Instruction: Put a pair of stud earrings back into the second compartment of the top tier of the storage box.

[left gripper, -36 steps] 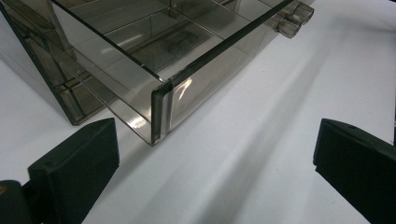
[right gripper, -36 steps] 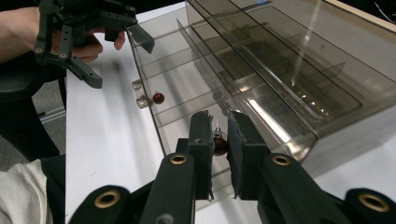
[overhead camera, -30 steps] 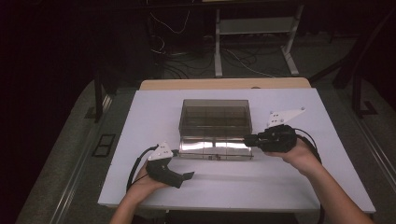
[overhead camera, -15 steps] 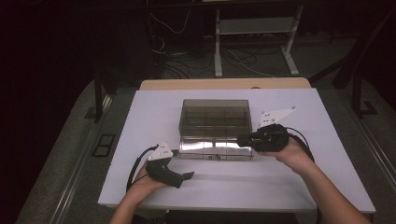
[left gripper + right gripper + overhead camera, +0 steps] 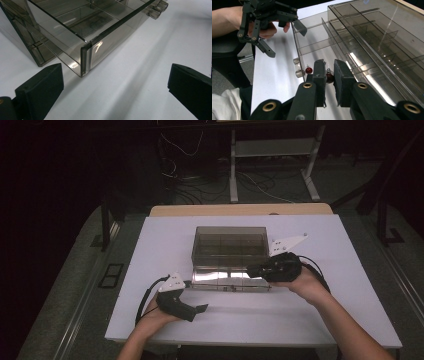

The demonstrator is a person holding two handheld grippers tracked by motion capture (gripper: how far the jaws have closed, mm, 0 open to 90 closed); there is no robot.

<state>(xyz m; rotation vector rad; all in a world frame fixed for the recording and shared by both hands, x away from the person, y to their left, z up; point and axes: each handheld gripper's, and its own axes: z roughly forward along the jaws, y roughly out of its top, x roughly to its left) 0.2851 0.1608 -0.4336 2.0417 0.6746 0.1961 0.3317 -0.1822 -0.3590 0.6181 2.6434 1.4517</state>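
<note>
Two grippers are working at a smoky clear plastic organiser box point(image 5: 229, 245) that is sitting mid-table on the white table point(image 5: 320, 320). Going left to right in the high view, the left gripper point(image 5: 200, 309) is resting near the table's front edge, just short of the box's pulled-out drawer point(image 5: 227, 279); in the left gripper view its jaws are standing wide apart and released, with nothing between them, and the drawer's front corner point(image 5: 85, 60) is lying ahead and to the left of them. Further right, the right gripper point(image 5: 252, 270) is reaching in at the drawer's right end. In the right gripper view its jaws are nearly closed, and a thin clear edge of the drawer seems to be passing between them, though whether the pads are pressing on it cannot be told. Clear partitions are dividing the drawer into compartments, and two small dark red beads point(image 5: 309, 69) are lying in the one just beyond the jaws. The box is looking tinted, glossy and see-through.
</note>
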